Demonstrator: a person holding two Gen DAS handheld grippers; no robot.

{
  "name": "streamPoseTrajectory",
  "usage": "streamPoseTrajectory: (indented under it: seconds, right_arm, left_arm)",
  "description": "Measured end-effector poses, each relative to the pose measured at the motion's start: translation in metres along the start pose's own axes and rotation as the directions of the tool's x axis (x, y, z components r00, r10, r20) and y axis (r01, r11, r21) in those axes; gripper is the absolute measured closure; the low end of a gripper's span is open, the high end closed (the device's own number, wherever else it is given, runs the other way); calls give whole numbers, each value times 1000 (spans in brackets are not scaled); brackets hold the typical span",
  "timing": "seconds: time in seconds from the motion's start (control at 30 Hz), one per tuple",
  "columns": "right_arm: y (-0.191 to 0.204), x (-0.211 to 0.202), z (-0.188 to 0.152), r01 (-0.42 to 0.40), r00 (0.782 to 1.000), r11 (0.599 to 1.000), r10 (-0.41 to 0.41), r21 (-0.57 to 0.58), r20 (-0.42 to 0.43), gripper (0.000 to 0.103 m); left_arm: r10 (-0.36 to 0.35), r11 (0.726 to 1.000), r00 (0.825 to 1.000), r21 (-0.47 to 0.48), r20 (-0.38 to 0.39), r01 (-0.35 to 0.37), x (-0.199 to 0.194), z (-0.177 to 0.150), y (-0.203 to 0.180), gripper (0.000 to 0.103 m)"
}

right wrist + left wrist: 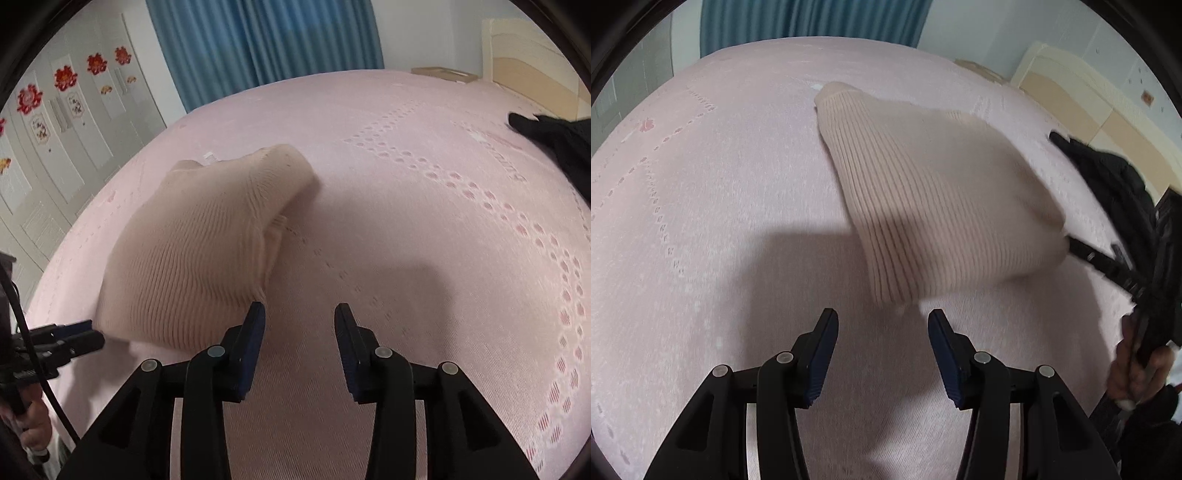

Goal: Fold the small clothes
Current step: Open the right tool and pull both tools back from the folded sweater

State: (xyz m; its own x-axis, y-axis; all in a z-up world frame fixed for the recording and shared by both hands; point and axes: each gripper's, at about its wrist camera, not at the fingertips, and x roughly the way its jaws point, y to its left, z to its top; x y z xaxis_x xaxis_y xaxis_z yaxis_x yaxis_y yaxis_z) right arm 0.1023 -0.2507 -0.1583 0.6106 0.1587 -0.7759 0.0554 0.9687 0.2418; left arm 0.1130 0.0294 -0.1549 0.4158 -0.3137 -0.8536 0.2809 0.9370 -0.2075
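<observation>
A small beige ribbed knit garment (pixel 923 192) lies folded on the pink bed (pixel 720 221). My left gripper (pixel 882 317) is open and empty, just short of the garment's near edge. In the right wrist view the garment (pixel 192 251) lies to the left. My right gripper (pixel 300 310) is open and empty, its left finger beside the garment's near right corner. The left gripper's fingertips (pixel 74 338) show at the garment's left edge. The right gripper (pixel 1108 262) shows at the garment's right edge in the left wrist view.
Dark clothing (pixel 557 144) lies at the bed's far right, also in the left wrist view (pixel 1108 173). A blue curtain (pixel 266 40), a white wardrobe with red decorations (pixel 66 103) and a beige headboard (pixel 532 66) surround the bed.
</observation>
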Motion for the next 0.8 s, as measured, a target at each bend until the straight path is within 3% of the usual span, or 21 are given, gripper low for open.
streamPoseTrajectory:
  seconds: [0.2, 0.33, 0.37, 0.5, 0.67, 0.8]
  right_arm:
    - [-1, -8, -11, -9, 1000, 1000, 10, 24, -23, 65]
    - [1, -11, -17, -17, 999, 999, 19, 34, -39, 65]
    - [1, -11, -19, -19, 999, 999, 21, 36, -44, 65]
    - [4, -18, -20, 3, 999, 999, -2, 33, -43, 65]
    - [12, -39, -14, 19, 999, 999, -18, 31, -41, 64]
    - [23, -63, -7, 43, 998, 999, -42, 21, -42, 56]
  left_arm:
    - [41, 999, 999, -22, 2, -41, 6, 2, -3, 57]
    - [8, 997, 999, -73, 35, -5, 6, 8, 2, 81]
    - [7, 997, 999, -77, 33, -4, 6, 8, 3, 83]
    - [52, 994, 998, -94, 22, -49, -1, -1, 3, 84]
    - [59, 991, 998, -123, 24, -55, -27, -10, 3, 84]
    - [84, 990, 994, -118, 73, -75, -61, -6, -4, 79]
